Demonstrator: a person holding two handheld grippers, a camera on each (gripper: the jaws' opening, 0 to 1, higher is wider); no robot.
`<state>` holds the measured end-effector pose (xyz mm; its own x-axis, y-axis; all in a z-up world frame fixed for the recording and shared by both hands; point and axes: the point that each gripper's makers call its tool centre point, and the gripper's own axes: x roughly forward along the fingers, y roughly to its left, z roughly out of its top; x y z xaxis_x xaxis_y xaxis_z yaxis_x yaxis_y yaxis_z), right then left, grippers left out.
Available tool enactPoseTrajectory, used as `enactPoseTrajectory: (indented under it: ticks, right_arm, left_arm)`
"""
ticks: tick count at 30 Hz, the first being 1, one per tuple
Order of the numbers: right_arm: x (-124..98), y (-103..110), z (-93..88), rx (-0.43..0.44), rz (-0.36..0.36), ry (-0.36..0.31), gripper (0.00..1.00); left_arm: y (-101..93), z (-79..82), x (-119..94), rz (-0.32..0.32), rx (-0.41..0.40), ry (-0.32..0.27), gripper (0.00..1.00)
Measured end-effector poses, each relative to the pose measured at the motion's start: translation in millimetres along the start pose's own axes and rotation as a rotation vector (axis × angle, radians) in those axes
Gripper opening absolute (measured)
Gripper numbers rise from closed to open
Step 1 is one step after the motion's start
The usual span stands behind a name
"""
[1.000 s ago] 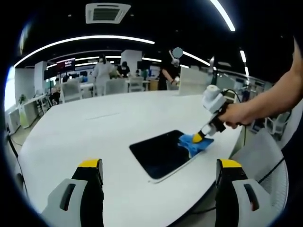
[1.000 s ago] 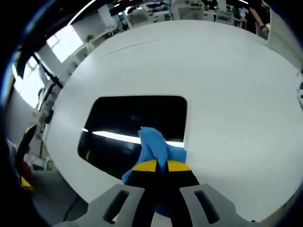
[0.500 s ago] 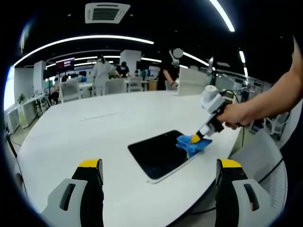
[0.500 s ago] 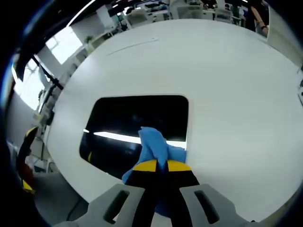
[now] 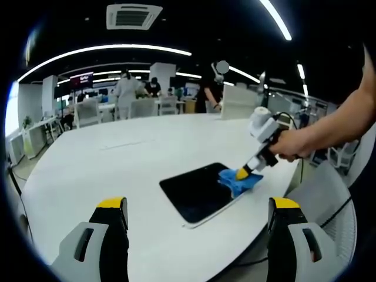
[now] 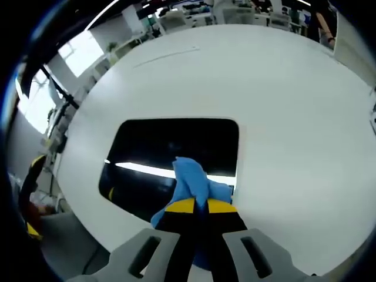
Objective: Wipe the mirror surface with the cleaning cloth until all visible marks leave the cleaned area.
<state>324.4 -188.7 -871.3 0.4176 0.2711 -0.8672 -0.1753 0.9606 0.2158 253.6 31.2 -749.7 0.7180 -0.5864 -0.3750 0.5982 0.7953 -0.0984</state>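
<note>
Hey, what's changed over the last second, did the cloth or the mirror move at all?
Hardly anything. The right gripper, shut on the blue cloth, slid a touch inward along the mirror near its right edge. The mirror stayed flat in the same spot on the white table. The left gripper stayed open, hanging over the near table edge and holding nothing.
</note>
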Motion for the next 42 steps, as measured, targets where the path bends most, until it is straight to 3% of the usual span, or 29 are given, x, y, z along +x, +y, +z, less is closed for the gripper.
enactPoseTrajectory:
  ticks: [14, 23, 38, 40, 42]
  right_arm:
    - [4.5, 18.3, 1.2, 0.024, 0.020, 0.004, 0.00]
    - [8.6, 39.0, 1.4, -0.017, 0.028, 0.009, 0.00]
    - [19.9, 72.7, 3.9, -0.013, 0.065, 0.020, 0.00]
    - [20.0, 76.3, 3.7, -0.015, 0.068, 0.022, 0.00]
    - [20.4, 80.3, 3.6, -0.011, 0.070, 0.025, 0.00]
  left_arm:
    - [-3.8, 0.0, -0.2, -0.017, -0.009, 0.003, 0.99]
    - [-0.4, 1.0, -0.9, -0.008, -0.018, -0.003, 0.99]
    - [-0.8, 0.6, -1.3, -0.014, -0.029, -0.002, 0.99]
    - [6.9, -2.9, -1.3, 0.033, 0.023, 0.019, 0.99]
    - [0.7, -3.0, -0.1, 0.010, 0.012, 0.019, 0.99]
